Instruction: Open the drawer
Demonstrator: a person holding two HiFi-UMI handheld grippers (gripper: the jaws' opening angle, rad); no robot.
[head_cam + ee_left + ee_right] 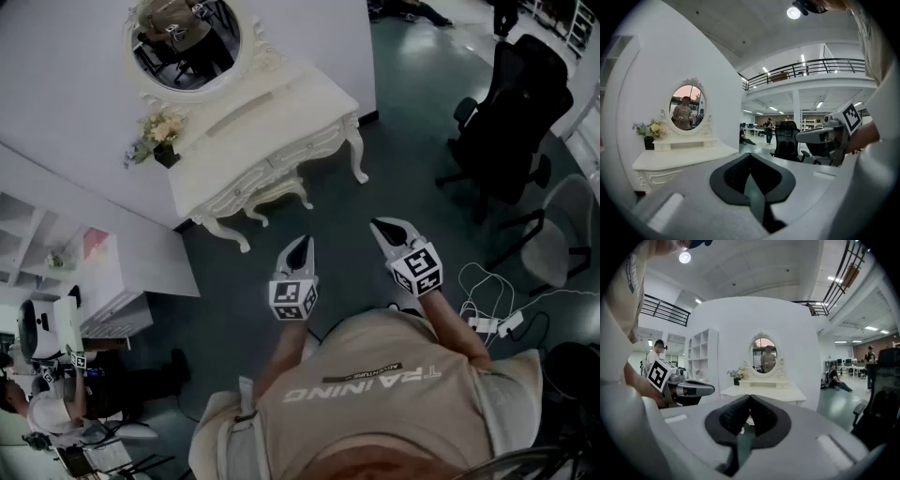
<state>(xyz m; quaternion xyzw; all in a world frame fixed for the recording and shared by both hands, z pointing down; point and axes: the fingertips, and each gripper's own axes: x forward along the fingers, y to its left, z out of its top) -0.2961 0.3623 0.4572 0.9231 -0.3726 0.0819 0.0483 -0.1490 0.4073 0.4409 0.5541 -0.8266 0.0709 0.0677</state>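
Note:
A white dressing table (pixel 281 117) with an oval mirror (pixel 185 37) stands against the white wall. Its drawer fronts (pixel 281 161) run along the carved front edge and look closed. My left gripper (pixel 302 242) and right gripper (pixel 380 225) hover side by side over the floor, well short of the table, both pointing toward it. In the left gripper view the left gripper (pixel 750 155) is shut and holds nothing, with the table (pixel 684 157) far off at the left. In the right gripper view the right gripper (pixel 750 398) is likewise shut, with the table (pixel 764 391) straight ahead.
A vase of flowers (pixel 161 136) sits on the table's left end. To the right stand a black office chair (pixel 511 112) and a grey chair (pixel 562 230), with a power strip and cables (pixel 492 323) on the floor. A white shelf unit (pixel 112 281) is at the left.

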